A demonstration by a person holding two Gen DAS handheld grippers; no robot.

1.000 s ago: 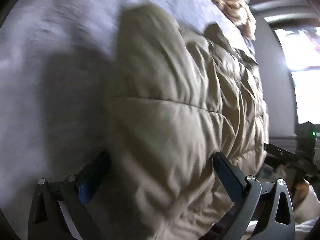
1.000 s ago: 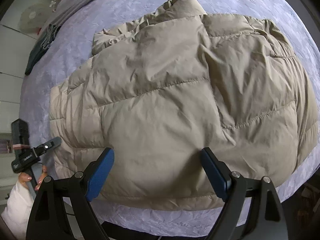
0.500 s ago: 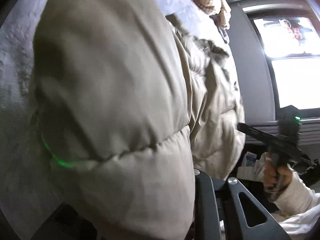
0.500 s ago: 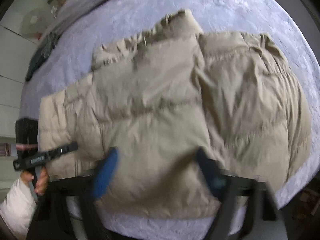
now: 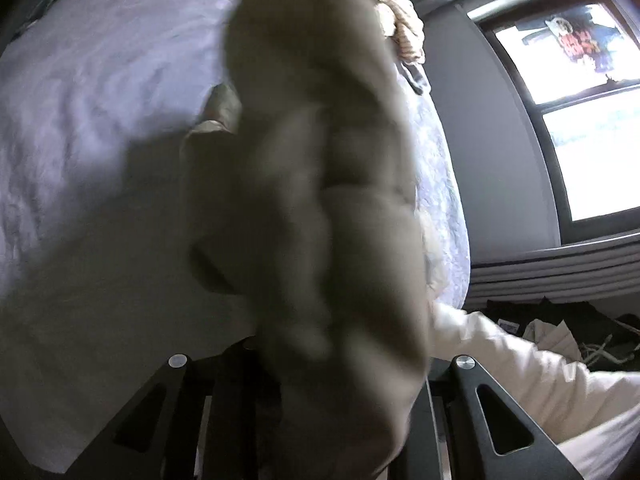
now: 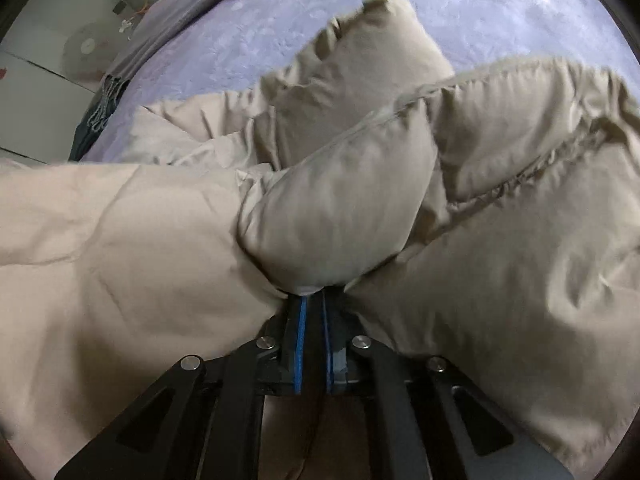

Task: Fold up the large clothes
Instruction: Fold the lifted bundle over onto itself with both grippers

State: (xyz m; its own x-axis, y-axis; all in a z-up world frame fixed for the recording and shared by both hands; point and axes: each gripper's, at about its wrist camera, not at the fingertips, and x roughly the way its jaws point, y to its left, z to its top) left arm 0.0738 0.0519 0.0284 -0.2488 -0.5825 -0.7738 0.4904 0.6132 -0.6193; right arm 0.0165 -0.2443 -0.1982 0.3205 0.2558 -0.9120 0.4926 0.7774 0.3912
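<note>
The beige puffer jacket (image 6: 336,216), bulky, soft, light and likely slippery, lies on the lavender bed (image 6: 460,12), its near hem at six o'clock pinched by the closed right gripper (image 6: 314,300), another fold clamped by the left gripper (image 5: 340,392)

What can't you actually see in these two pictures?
- Left wrist view: the left gripper's fingertips, buried behind the blurred tan jacket.
- Left wrist view: most of the bed, blocked by the jacket.
- Right wrist view: the jacket's full outline, cut off by the picture edges.
- Right wrist view: the small things on the floor, too small.
</note>
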